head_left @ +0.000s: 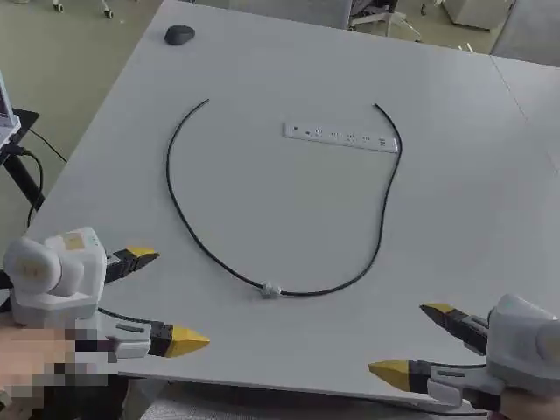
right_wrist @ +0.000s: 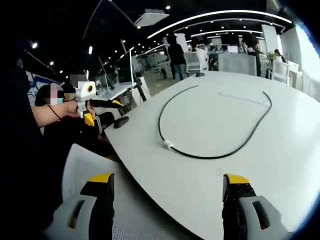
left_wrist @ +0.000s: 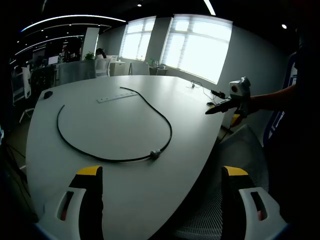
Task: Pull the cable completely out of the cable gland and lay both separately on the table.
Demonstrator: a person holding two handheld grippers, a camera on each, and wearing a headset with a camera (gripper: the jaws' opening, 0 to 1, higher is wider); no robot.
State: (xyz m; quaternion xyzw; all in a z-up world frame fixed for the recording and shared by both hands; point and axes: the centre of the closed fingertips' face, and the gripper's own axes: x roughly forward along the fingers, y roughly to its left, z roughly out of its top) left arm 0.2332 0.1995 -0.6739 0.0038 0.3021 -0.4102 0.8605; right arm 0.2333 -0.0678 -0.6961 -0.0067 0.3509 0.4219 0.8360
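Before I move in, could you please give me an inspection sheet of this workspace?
Surface: white table, flat, bare inside the cable's loop.
Job's things: black cable lies in an open loop; cable gland is threaded on it at the near bend.
Clutter: power strip by the cable's far right part; mouse near the far edge.
Grippers: left gripper and right gripper are open, holding nothing, at the near edge, apart from the cable.
Cables: besides the job's cable, a dark lead hangs off the table's left side.
Surroundings: office chairs beyond the table; bright windows.
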